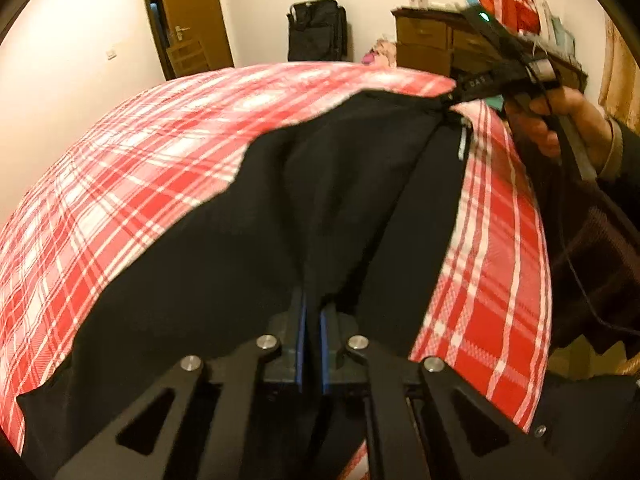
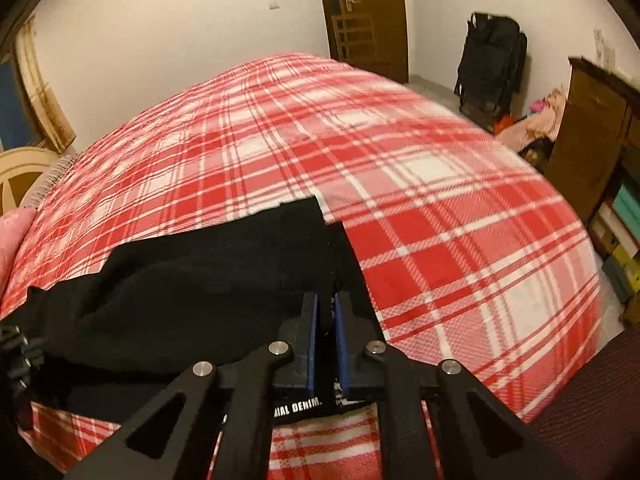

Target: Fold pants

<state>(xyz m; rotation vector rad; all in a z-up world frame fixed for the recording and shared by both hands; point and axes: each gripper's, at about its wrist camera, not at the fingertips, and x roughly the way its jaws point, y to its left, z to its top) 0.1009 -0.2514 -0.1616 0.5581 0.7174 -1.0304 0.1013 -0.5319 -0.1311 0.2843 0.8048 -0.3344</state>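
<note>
With the black pants (image 1: 320, 208) lying spread on the red plaid bed (image 1: 140, 152), the left gripper (image 1: 312, 320) and the right gripper (image 2: 325, 320) each seem to pinch an edge between nearly closed fingers, so both should lift together and keep the cloth taut to make the fold even.

pants (image 1: 224, 272): plain black, white lettering seen on label | bedspread (image 2: 440, 208): red-and-white plaid | finger pads (image 2: 313, 336): blue, on black gripper frames | door (image 2: 368, 12): brown wood | wall (image 2: 180, 32): cream | bag (image 1: 316, 32): black
</note>
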